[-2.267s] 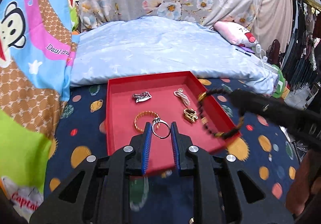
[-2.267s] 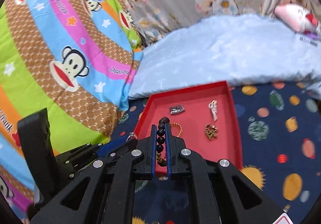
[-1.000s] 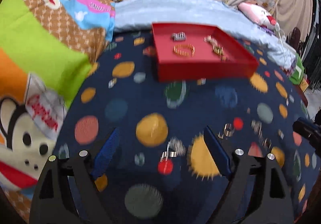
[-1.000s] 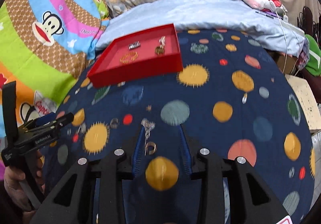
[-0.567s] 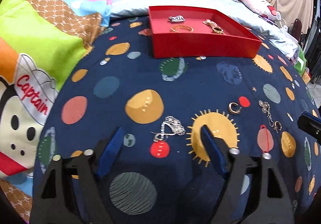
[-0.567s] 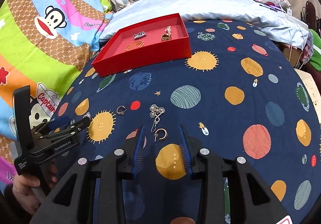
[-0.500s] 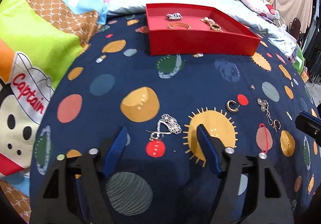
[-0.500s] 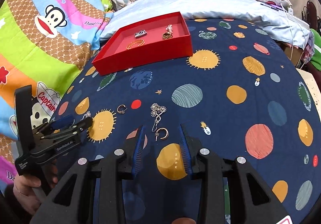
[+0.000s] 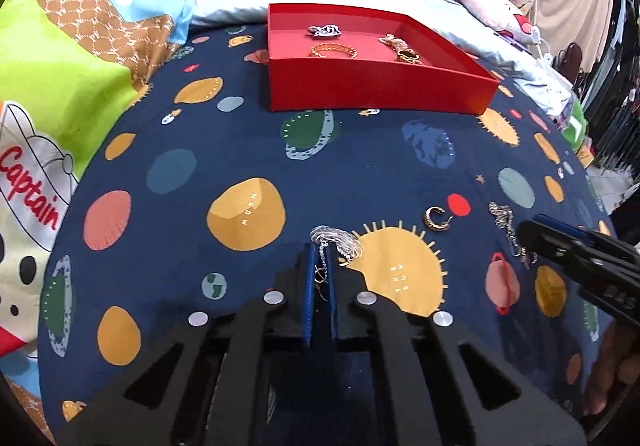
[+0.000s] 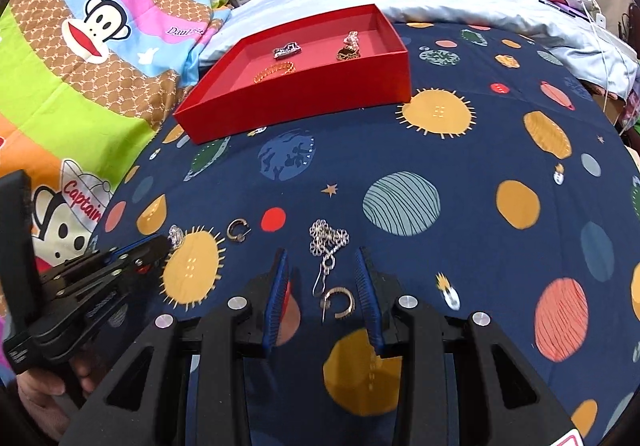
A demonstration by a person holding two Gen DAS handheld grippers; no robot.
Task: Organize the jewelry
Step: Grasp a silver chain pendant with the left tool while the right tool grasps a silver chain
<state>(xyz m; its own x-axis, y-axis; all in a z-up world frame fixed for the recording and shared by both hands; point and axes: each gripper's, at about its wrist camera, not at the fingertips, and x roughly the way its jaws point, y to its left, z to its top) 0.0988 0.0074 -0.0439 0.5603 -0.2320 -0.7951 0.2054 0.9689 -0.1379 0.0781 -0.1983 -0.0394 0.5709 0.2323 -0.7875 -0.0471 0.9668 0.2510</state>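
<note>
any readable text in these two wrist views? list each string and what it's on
"Captain" – red script on the cartoon monkey blanket.
"MOON" – yellow planet on the navy space bedsheet.
"SATURN" – ringed green planet, tiny, barely legible.
"EARTH" – blue planet, small.
"Daul..." – pink stripe of the blanket, cut off.
White lettering on the hand-held gripper: too blurred to read.

Left gripper (image 9: 321,266) clamped (right gripper (image 10: 322,286) spread).

Open bedspread mid-frame

Between the red tray (image 10: 304,94) at upper centre and the loose jewelry (image 10: 326,242) below, bare bedspread (image 10: 400,150) lies unobstructed.
</note>
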